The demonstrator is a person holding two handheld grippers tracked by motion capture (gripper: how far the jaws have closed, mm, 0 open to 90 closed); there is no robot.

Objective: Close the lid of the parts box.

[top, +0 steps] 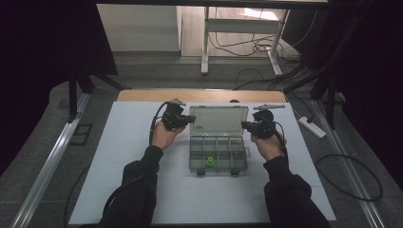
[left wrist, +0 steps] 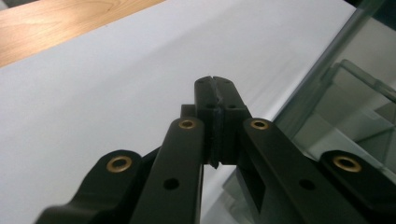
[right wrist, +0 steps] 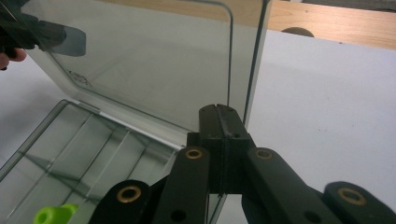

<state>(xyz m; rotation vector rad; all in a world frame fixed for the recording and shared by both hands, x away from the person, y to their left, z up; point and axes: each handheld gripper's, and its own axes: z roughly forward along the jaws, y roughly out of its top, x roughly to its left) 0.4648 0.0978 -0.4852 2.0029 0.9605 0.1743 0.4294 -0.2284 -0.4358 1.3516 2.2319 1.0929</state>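
While both forearms reach up from the near edge of the desk [top: 119,142], we see the hands raised on either side of a clear box [top: 218,153] that sits mid-desk with its lid [top: 219,120] standing open. Our left hand [top: 164,134] holds the left hand-held gripper [top: 191,118] at the lid's left edge, pointing right; in the left gripper view [left wrist: 215,83] its jaws are pressed together with nothing between them, the lid just beside them. Our right hand [top: 267,145] holds the right hand-held gripper [top: 244,125] at the lid's right edge, pointing left; in the right gripper view [right wrist: 219,109] its jaws are likewise closed and empty, close to the lid's edge. A green piece [top: 209,162] lies in a near compartment of the box.
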